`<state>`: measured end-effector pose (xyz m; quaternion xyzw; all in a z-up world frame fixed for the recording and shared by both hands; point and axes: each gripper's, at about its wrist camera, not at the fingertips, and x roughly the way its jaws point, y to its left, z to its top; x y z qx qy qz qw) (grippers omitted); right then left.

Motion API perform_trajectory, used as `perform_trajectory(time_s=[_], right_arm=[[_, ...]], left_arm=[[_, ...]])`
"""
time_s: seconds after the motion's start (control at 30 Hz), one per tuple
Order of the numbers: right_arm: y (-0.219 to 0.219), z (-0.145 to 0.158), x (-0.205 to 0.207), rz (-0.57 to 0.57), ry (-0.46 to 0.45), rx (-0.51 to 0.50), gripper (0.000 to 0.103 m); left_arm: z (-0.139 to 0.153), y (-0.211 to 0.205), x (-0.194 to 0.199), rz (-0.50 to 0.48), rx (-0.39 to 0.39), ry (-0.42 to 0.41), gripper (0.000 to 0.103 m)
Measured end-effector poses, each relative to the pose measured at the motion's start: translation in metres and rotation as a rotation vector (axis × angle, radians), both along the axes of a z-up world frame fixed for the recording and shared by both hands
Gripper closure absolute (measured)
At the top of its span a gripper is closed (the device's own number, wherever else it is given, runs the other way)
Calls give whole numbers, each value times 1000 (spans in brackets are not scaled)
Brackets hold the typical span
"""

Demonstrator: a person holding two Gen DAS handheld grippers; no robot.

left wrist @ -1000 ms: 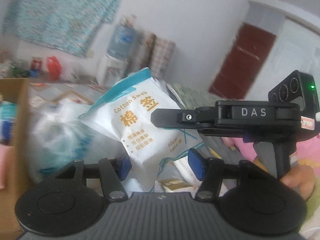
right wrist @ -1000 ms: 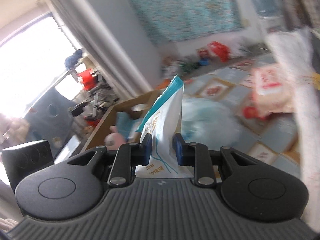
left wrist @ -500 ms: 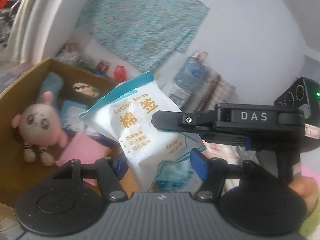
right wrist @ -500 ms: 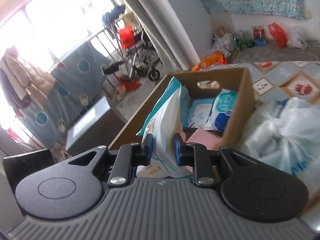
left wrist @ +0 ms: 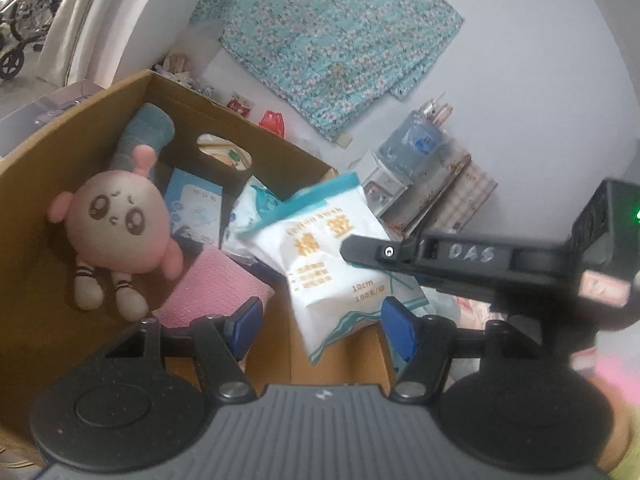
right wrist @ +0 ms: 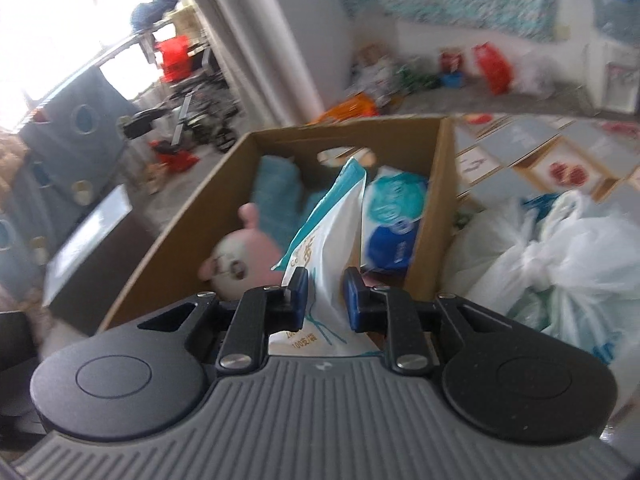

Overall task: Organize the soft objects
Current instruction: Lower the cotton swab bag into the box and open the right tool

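Observation:
My right gripper [right wrist: 326,296] is shut on the lower edge of a white and teal cotton swab bag [right wrist: 332,232]. It holds the bag upright over the near end of an open cardboard box [right wrist: 440,200]. In the left wrist view the same bag [left wrist: 332,256] hangs above the box [left wrist: 40,184], clamped from the right. My left gripper [left wrist: 324,328] is open just below it, with the bag's bottom corner between the pads, untouched. A pink plush toy [left wrist: 120,216], a pink cloth [left wrist: 216,284], a teal roll [left wrist: 148,132] and wipe packs [right wrist: 394,216] lie in the box.
White plastic bags [right wrist: 560,248] are piled on the tiled floor right of the box. A dark low cabinet [right wrist: 88,232] stands to its left. Along the far wall are a water bottle [left wrist: 416,140], a floral cloth [left wrist: 336,32] and small clutter.
Both grippers swung left from the plastic bags to the cardboard box and sank a little. The bag came along in the right gripper. The left jaws stand slightly wider.

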<state>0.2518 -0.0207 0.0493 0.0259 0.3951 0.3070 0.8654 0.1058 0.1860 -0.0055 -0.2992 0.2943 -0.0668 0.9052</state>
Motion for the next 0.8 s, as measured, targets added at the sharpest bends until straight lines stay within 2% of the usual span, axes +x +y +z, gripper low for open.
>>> perform_trajectory(time_s=[0.1, 0.3, 0.57, 0.7, 0.8], right_arm=[[15, -7, -10, -46, -107, -84, 85], [37, -21, -19, -133, -195, -172, 85], [64, -37, -44, -228, -252, -283, 83], [69, -48, -48, -250, -213, -276, 72], [68, -48, -53, -247, -215, -252, 67]], left_arm=[[0, 12, -9, 29, 4, -22, 37], [5, 39, -39, 109, 13, -52, 36], [4, 72, -65, 171, -30, -61, 36], [2, 83, -76, 203, -20, -64, 34], [1, 86, -81, 217, -27, -62, 34]])
